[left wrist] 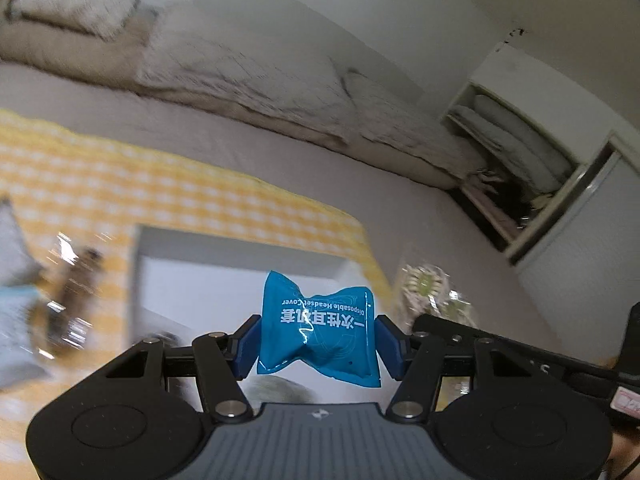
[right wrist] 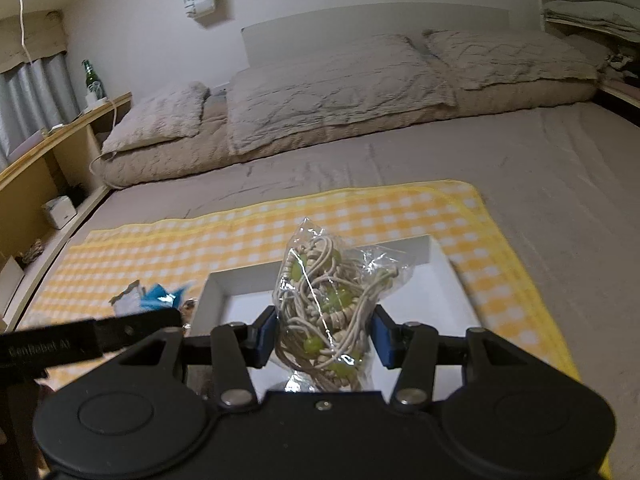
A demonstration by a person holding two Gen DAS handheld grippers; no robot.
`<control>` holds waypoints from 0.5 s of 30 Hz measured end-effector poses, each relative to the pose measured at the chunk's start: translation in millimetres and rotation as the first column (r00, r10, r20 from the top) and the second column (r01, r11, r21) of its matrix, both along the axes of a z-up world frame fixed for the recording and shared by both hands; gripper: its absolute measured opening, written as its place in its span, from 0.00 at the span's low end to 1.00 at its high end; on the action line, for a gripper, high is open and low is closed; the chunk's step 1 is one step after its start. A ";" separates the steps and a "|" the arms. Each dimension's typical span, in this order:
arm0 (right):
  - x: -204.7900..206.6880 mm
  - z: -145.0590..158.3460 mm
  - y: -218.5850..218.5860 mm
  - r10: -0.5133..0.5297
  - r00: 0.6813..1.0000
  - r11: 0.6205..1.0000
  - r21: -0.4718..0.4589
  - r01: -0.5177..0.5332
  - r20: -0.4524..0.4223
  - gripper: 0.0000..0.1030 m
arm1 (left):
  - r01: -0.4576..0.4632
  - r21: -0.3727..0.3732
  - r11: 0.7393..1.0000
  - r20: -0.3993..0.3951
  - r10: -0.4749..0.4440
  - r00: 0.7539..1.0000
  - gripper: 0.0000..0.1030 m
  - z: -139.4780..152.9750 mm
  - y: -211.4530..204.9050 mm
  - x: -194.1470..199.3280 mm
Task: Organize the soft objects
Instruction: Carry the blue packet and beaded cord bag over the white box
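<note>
Left gripper (left wrist: 318,338) clamped on blue headset-cover packet (left wrist: 320,332); right gripper (right wrist: 324,334) clamped on clear bag of corded beads (right wrist: 330,308). White box (right wrist: 436,258) below, ahead of jaws. Risk: slick film slipping free before release.

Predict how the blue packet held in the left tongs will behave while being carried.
The blue packet looks puffy and pinched at the waist by the left tongs, so it is probably soft and light. Its glossy film shows glare, so it may slip. Likely not fragile.

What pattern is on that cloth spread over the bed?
Yellow and white checks; the cloth shows best in the right wrist view.
</note>
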State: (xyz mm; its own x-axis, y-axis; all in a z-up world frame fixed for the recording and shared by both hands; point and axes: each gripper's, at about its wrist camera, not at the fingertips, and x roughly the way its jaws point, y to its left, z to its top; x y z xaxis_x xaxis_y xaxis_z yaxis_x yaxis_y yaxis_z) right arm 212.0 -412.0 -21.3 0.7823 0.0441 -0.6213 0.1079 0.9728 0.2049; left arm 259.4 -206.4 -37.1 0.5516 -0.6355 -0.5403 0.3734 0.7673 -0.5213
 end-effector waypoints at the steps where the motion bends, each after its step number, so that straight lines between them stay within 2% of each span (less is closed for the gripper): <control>1: -1.6 0.1 -5.5 -0.007 1.000 1.000 -0.001 0.007 0.000 0.48 | 0.013 -0.018 1.000 -0.011 -0.013 1.000 0.59 -3.5 -7.8 -0.9; 7: -9.8 -3.5 -38.5 -0.052 0.999 0.998 -0.019 0.052 -0.009 0.48 | 0.068 -0.109 0.992 -0.101 -0.079 0.992 0.59 -32.6 -46.5 -2.7; 15: -18.5 -30.8 -70.2 -0.063 0.995 0.994 -0.096 0.056 -0.079 0.48 | 0.097 -0.189 0.977 -0.236 -0.141 0.962 0.59 -79.3 -79.5 2.2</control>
State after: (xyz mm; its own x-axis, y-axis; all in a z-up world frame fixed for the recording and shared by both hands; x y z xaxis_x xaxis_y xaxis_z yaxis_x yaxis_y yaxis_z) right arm 193.5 -482.2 -52.0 0.7281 -0.0621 -0.6827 0.1789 0.9786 0.1018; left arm 261.6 -285.9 -116.4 0.3301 -0.7843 -0.5252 0.2993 0.6147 -0.7298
